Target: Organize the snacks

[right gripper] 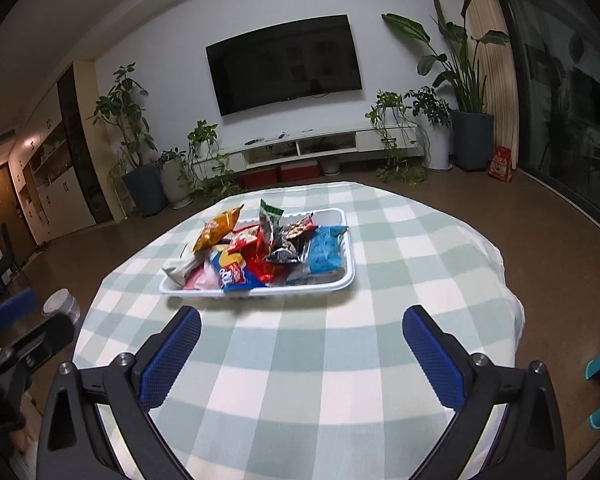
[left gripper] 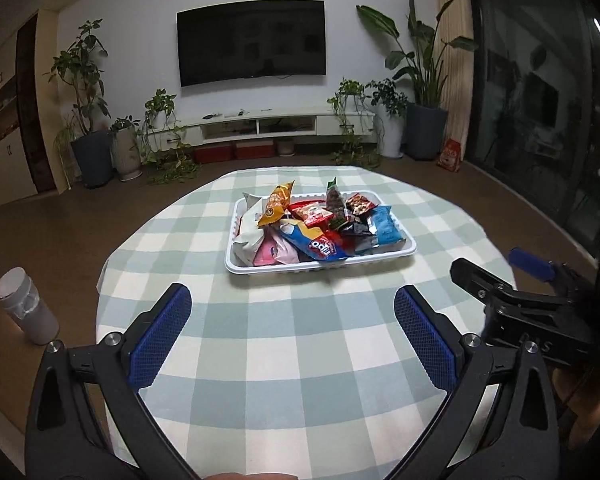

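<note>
Cup [left gripper: 26, 306], grey with a pale lid, at the lower left of the left wrist view, standing on the floor beside the desk [left gripper: 300, 360]; the same cup shows at the left edge of the right wrist view, partly hidden behind the other tool's dark frame. Left tool [left gripper: 293, 332] at the bottom centre of its own view, its two blue-padded fingers [left gripper: 160, 332] spread as wide as they go, nothing between them but checked cloth [left gripper: 260, 312]. Tray [left gripper: 260, 271], white and rectangular, at the centre of both views, resting on the green-and-white cloth well beyond the fingertips of either tool. Snacks [left gripper: 316, 226] piled inside the tray: an orange bag [left gripper: 277, 203] upright toward the left, a white packet [left gripper: 252, 236] and a pink one at the left near corner, a blue-and-red bag [left gripper: 314, 244] at the front, red and dark packets in the middle, a light blue packet [left gripper: 388, 229] at the right end. Right tool [right gripper: 302, 344] at the bottom centre of its own view, likewise fully spread and holding nothing; it also appears at the right edge of the left wrist view. Television [left gripper: 252, 42], dark, on the wall at upper centre, above a low white cabinet [left gripper: 276, 124] flanked by potted plants [left gripper: 416, 80].
</note>
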A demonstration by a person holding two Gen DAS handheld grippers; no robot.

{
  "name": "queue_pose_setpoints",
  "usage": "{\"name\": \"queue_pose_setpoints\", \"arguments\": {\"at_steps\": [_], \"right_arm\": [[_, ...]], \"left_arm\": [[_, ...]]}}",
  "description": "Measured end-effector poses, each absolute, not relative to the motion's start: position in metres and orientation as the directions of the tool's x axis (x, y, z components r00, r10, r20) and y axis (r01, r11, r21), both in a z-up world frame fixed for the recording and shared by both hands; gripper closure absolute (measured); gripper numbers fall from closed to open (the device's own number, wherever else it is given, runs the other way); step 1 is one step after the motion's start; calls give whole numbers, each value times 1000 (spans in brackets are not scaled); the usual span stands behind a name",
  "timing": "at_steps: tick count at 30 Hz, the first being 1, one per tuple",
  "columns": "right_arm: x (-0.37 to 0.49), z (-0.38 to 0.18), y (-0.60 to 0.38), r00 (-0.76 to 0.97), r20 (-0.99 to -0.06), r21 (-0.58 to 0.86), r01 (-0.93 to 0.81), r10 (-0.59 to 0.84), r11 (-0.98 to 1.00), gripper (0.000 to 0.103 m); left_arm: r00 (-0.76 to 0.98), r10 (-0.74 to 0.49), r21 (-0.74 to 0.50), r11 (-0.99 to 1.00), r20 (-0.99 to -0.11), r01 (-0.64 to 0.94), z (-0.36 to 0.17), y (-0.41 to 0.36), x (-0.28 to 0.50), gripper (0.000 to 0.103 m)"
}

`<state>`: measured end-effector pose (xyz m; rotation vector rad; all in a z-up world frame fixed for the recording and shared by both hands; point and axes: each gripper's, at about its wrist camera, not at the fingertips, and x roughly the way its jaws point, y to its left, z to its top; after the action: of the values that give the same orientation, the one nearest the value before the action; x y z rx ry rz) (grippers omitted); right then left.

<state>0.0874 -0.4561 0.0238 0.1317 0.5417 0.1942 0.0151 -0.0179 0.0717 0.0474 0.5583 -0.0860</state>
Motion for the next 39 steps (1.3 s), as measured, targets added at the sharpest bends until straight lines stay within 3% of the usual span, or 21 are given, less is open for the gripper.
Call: {"name": "queue_pose_setpoints", "arguments": {"at_steps": [5,8,14,20,39], "right_arm": [[90,18,-458,831,-518,169,-136,206,976,0],[95,13,-460,810,-543,209,-124,221,970,0],[93,10,-452,809,-547,169,-142,213,975,0],[93,9,-443,804,-562,125,-151,196,981,0],[101,-8,-438,759,-642,54,-97,109,994,0]], "left_arm": [[782,-36,50,995,-623,86,58,-25,44,0],[779,-2,72,996,-627,60,52,-21,60,0],[760,-4,-11,1000,-650,-4,32,1,78,0],[752,85,65,996,-654,-55,15,6,82,0],[708,21,-26,998,-706,-55,0,12,81,0]]}}
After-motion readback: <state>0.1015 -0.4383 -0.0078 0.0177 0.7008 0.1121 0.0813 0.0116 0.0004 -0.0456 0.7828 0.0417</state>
